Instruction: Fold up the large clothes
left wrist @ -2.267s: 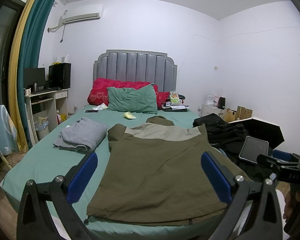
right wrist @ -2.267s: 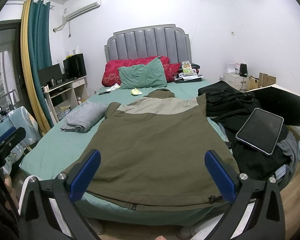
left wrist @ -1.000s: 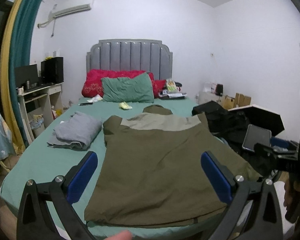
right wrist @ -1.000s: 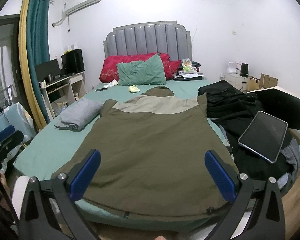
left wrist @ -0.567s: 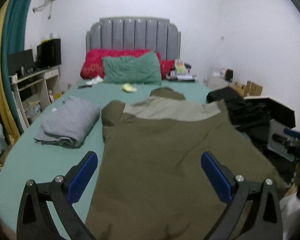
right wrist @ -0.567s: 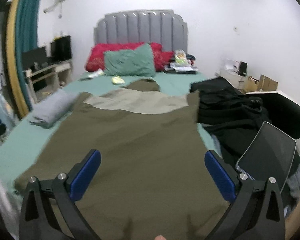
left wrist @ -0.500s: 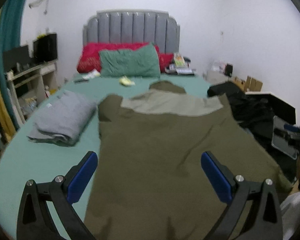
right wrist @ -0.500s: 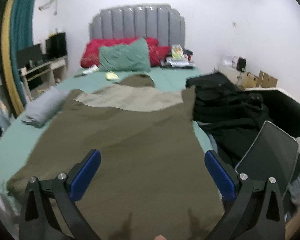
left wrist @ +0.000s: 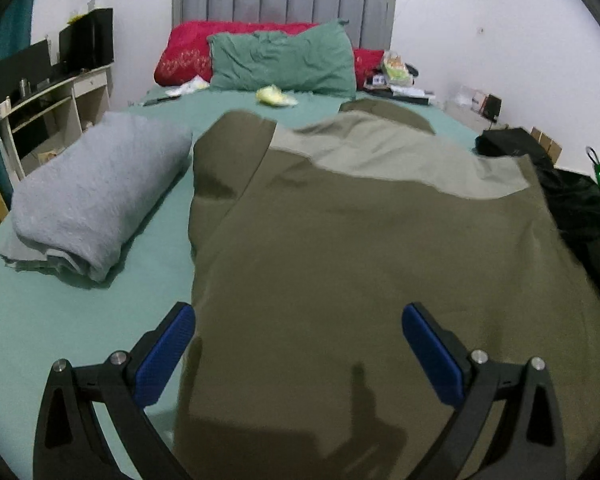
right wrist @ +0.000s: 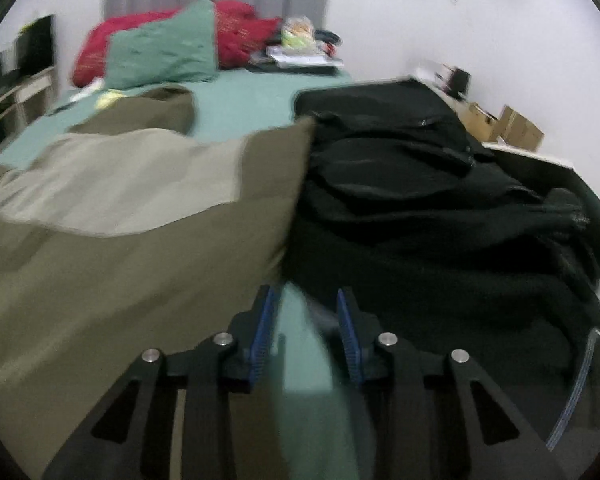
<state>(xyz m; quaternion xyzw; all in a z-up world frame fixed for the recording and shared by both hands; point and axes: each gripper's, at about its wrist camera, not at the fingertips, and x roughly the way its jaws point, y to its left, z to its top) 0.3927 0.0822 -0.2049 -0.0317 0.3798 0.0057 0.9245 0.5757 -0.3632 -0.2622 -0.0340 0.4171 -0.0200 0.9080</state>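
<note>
Olive jacket (left wrist: 364, 264) with pale tan yoke, spread flat, back up, across green bed (left wrist: 60, 312), hood toward pillows.

Olive-and-khaki jacket (left wrist: 340, 248), teal sheet (left wrist: 60, 320)

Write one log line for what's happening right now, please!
task: fold jacket | left gripper: open over hem | right gripper: closing, nothing between jaws | jacket: flat on bed

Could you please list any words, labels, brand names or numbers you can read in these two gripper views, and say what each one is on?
No text can be read in either view.
Packets and papers by the red pillow: any printing too small and blurred to read.
Cardboard boxes by the wall: no legible marking.
Olive jacket: no label visible.
</note>
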